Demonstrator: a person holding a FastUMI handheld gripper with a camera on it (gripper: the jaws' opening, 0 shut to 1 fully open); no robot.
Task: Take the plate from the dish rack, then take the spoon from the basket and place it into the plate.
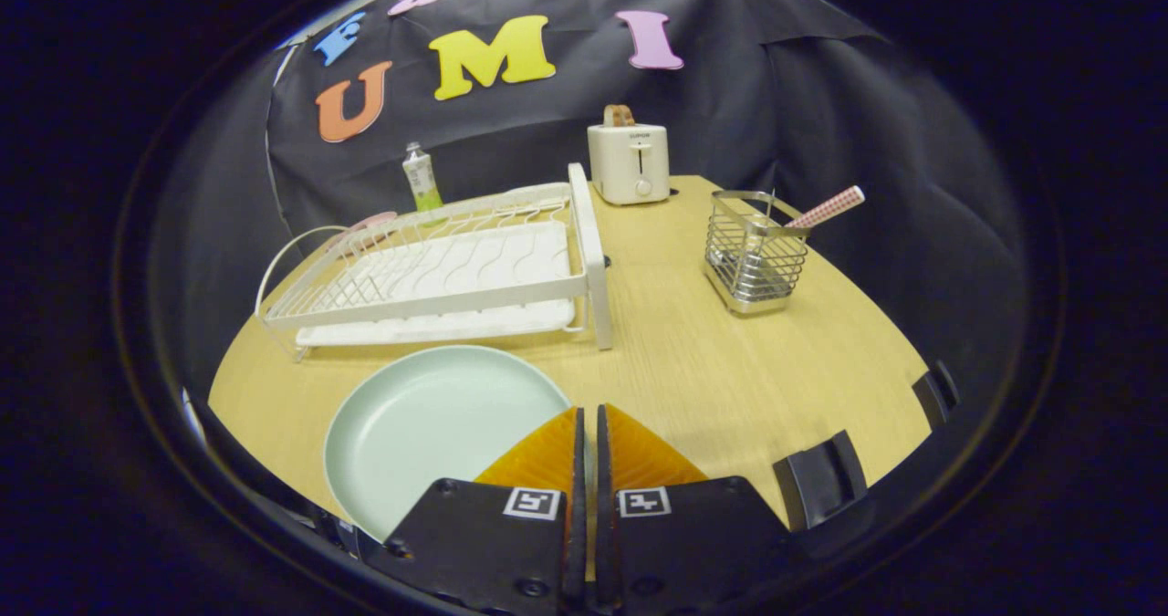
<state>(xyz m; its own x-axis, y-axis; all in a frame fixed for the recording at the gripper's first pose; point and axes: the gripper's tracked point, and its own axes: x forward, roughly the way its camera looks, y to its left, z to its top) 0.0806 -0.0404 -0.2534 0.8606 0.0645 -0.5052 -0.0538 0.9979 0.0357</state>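
The hand-held gripper (589, 415) is pinched narrow on the rim of the pale green plate (429, 424), held low over the surface (712, 370) before the dish rack (438, 269), probably for set-down; the spoon (826, 208) waits in the wire basket (756, 255).

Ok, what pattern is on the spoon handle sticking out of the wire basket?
A red-and-white check on the spoon handle, seen in the gripper view.

A pale wood-grain tabletop (693, 370) with a curved near edge stands before a draped black cloth wall (785, 114). At its far edge, about twelve o'clock, sits a white toaster (629, 161); a small bottle (421, 178) stands toward eleven o'clock.
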